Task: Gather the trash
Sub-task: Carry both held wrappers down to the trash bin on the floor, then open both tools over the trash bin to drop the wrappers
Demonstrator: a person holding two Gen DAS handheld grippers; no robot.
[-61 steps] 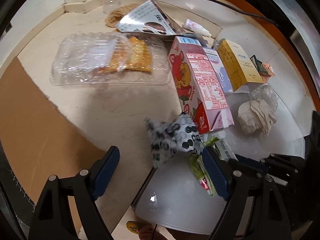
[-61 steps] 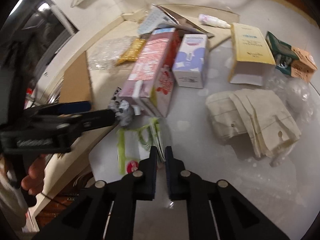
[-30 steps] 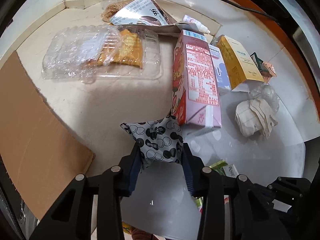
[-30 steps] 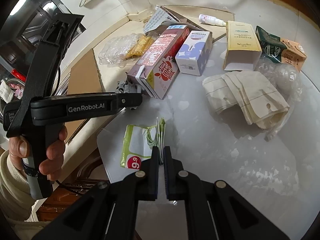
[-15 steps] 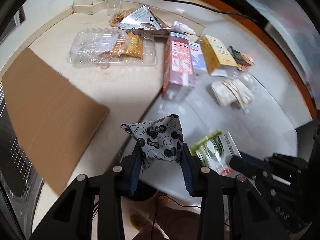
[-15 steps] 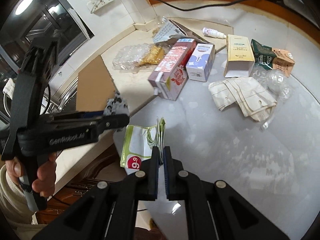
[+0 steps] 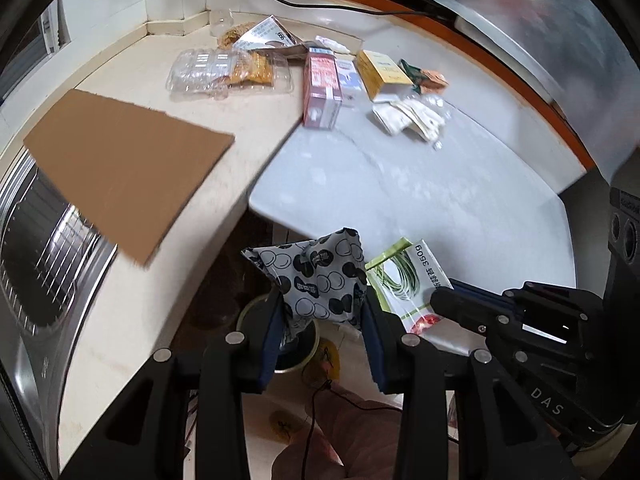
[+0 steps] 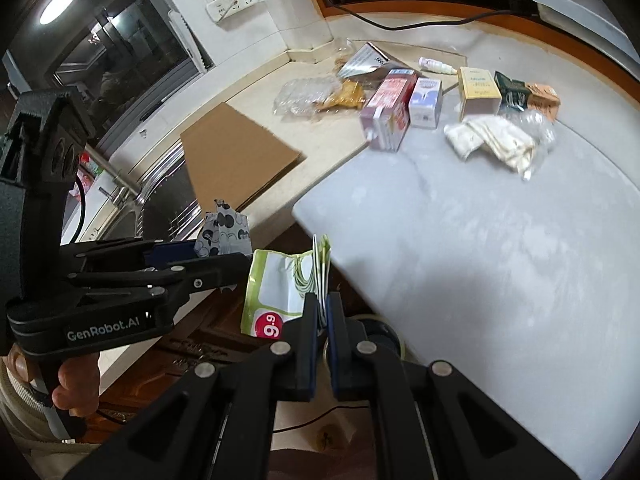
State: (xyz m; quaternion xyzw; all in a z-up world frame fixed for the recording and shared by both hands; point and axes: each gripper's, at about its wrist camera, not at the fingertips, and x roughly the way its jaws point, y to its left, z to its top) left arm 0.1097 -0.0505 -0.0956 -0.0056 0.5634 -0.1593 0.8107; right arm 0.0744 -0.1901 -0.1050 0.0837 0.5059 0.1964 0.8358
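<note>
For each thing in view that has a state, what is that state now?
Left gripper: shut on spotted wrapper, lifted.
Right gripper: shut on green packet, lifted.
Pink carton: lying flat on counter.
Yellow box: lying, end open.
Clear tray: lying on counter.

So the left tool (image 7: pixel 322 320) has the spotted wrapper (image 7: pixel 316 276) pinched between its pads, off the edge of the table (image 7: pixel 420 184) and right above a round bin (image 7: pixel 276 344) on the floor. The right tool (image 8: pixel 323 312) sits just beside it on the right, clamped on the flat snack bag (image 8: pixel 280 292), also past the table's near edge. Way back on the table there's a row: clear plastic tray (image 7: pixel 224 72) on the left, tall carton (image 7: pixel 322 88) in the middle, small box (image 7: pixel 382 70) to its right, crumpled paper (image 7: pixel 406 116) in front of that box. The cardboard sheet (image 7: pixel 120 164) lies left, partly overhanging the sink (image 7: pixel 36 256).
</note>
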